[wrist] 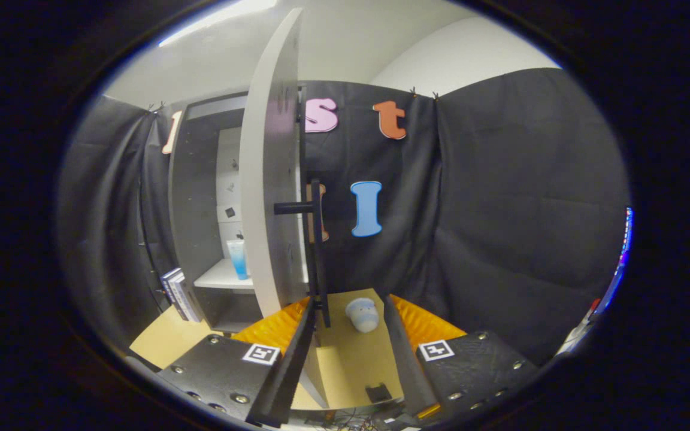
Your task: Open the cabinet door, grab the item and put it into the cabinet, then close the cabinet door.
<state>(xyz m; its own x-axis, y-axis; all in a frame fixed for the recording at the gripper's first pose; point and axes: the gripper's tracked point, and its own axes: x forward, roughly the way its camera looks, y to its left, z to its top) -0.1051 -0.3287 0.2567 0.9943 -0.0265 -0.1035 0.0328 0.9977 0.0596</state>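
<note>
The cabinet door (270,197) stands swung open and edge-on to me, its long black handle (317,251) running down to the tip of my left finger, while the cabinet (201,197) behind it shows a blue-and-white tube (238,258) upright on its white shelf (219,276). My gripper (348,344) is spread wide with nothing clamped between its fingers, and the handle's lower end sits just inside the left finger; whether it touches, I cannot tell. A small pale blue item (362,314) lies on the tan tabletop (354,359) just ahead of the fingers, and some books (176,293) lean at the cabinet's left side.
</note>
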